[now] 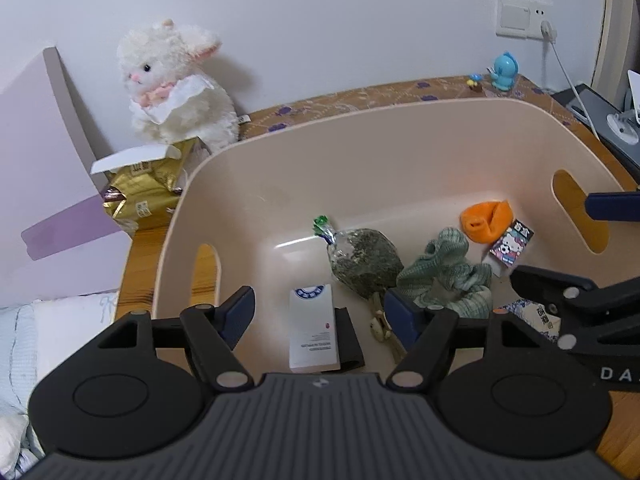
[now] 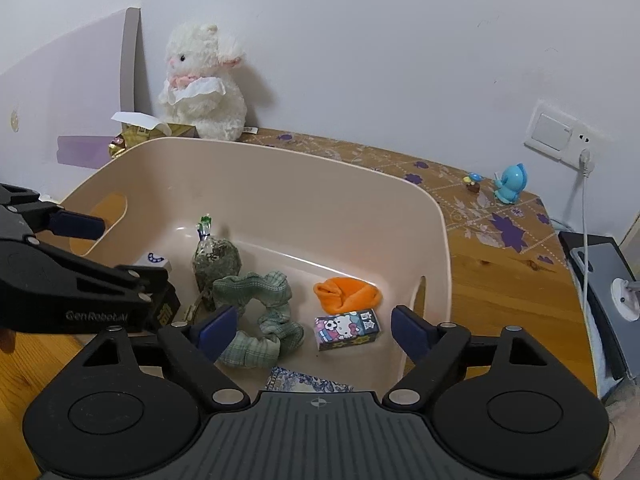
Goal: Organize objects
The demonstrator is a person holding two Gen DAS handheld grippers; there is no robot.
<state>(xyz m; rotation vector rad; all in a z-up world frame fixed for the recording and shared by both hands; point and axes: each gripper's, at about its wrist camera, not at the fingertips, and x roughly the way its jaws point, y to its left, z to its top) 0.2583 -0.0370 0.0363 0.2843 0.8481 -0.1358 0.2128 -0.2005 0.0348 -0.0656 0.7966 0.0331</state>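
Hovering over bin [image 1: 384, 128]: left gripper [image 1: 324, 312] and right gripper [image 2: 316, 330], jaws spread, empty; small items gathered inside, rabbit [image 1: 176, 80] outside on bench [image 2: 500, 280].

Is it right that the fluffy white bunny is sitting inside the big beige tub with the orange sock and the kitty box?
Not quite. The bunny sits outside the tub, on the table behind it, against the wall; the right wrist view shows this. The orange sock and the kitty box are indeed inside the tub.
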